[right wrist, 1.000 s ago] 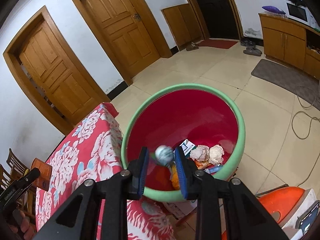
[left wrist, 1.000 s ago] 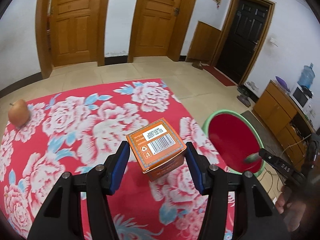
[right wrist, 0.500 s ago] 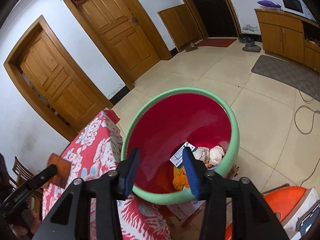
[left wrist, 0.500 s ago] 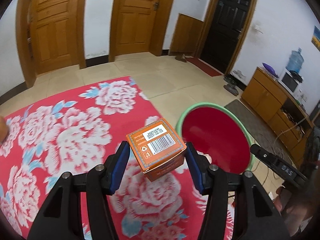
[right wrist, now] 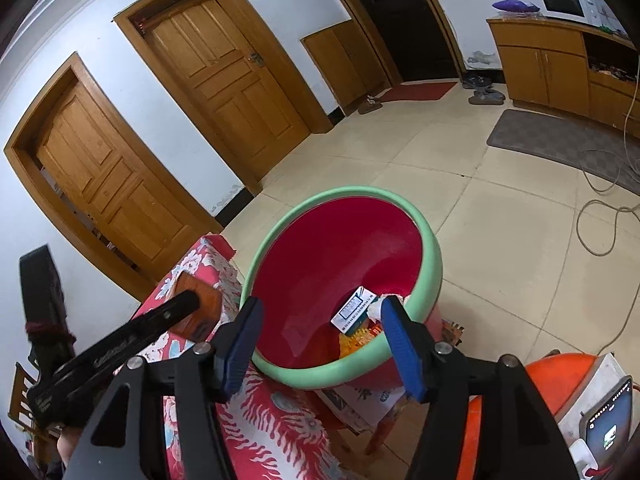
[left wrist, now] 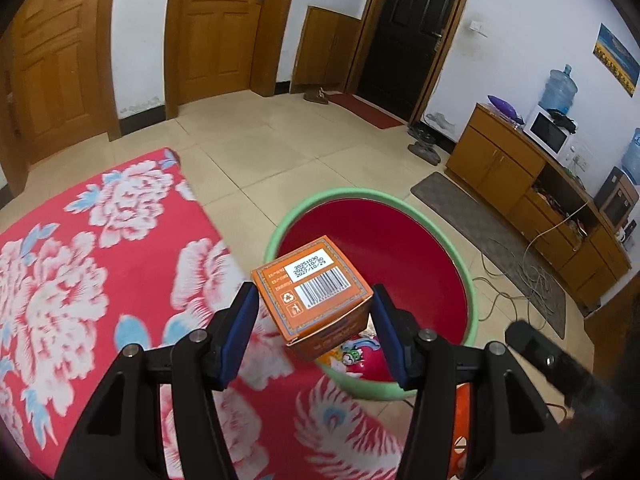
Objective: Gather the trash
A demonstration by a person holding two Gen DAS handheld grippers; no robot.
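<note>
My left gripper [left wrist: 314, 330] is shut on an orange carton [left wrist: 312, 294] with a barcode label, its blue pads pressing both sides. It hangs over the near rim of a green basin [left wrist: 470, 292] with a red inside, beside the table under a red flowered cloth [left wrist: 80, 280]. My right gripper [right wrist: 320, 340] is over the same basin [right wrist: 434, 264]; its jaws are opening with nothing between them. Inside the basin lie a white card [right wrist: 352, 312], crumpled paper and orange wrappers. The right wrist view shows the carton [right wrist: 204, 312] at its left.
One of the right gripper's fingers [left wrist: 536, 354] shows at the lower right of the left wrist view. Loose cables [right wrist: 600, 216] lie on the tiled floor. An orange stool with a phone [right wrist: 608, 428] stands right of the basin. A wooden cabinet [left wrist: 520, 176] lines the far wall.
The left gripper carried the carton from over the table to the basin's rim. The right gripper let a small grey ball drop into the basin and its jaws spread wider.
</note>
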